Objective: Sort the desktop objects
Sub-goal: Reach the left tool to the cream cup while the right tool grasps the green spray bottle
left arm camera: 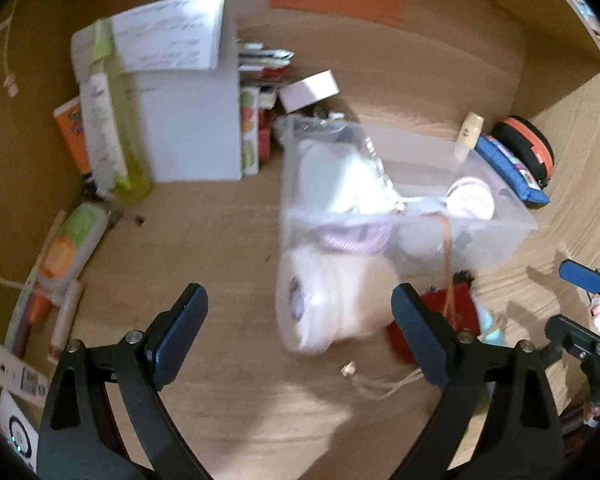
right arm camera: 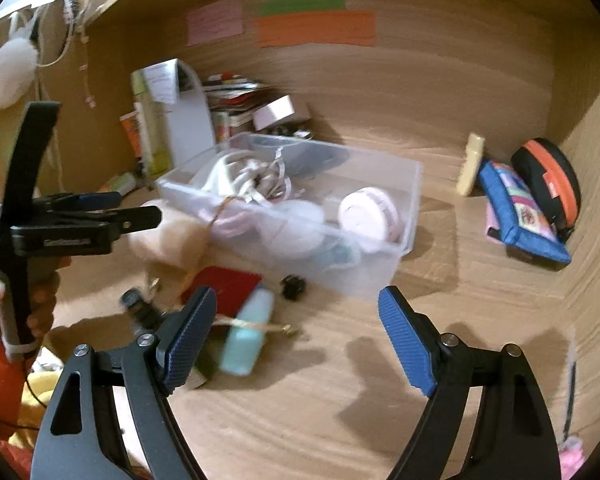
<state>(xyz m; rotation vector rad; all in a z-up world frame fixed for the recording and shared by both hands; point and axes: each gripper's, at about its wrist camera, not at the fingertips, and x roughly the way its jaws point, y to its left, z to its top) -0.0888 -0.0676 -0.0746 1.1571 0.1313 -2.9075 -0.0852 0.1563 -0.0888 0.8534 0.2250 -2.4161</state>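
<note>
Both grippers stand released with nothing between the fingers. The left gripper (left arm camera: 300, 336) hangs over bare bench (left arm camera: 220, 248) in front of a pale roll (left arm camera: 324, 304), blurred, which lies on the bench just before the bin's near wall. The right gripper (right arm camera: 298, 340) hangs over the bench too, just right of a heap of loose things.

That heap is what is left to sort, as far as I can judge. Nearest the right gripper lie a light blue bottle (right arm camera: 248, 332) on its side, a thin gold stick (right arm camera: 256, 326) crossing it, a red pouch (right arm camera: 224, 288) behind, and a small black clip (right arm camera: 293, 287) close to the bin. A dark object left of the bottle is too blurred to name.

Beyond stands the clear bin (right arm camera: 396, 264), which I take for the place where things go. It already holds a white cable bundle (right arm camera: 240, 176), a round pink-and-white case (right arm camera: 370, 212) and some pale, blurred pieces, so part of the sorting looks done.

Well right of the bin, near the side wall, lie a blue pouch (right arm camera: 520, 216), a black-and-orange round case (right arm camera: 552, 184) and a cream tube (right arm camera: 471, 168) standing behind them. Left of the bin stand a white box (left arm camera: 196, 128), a green bottle (left arm camera: 128, 140) and books; tubes lie along the left edge. Whether these count as sorted I cannot tell.

On the back wall hang pink, green and orange notes (right arm camera: 316, 28).
</note>
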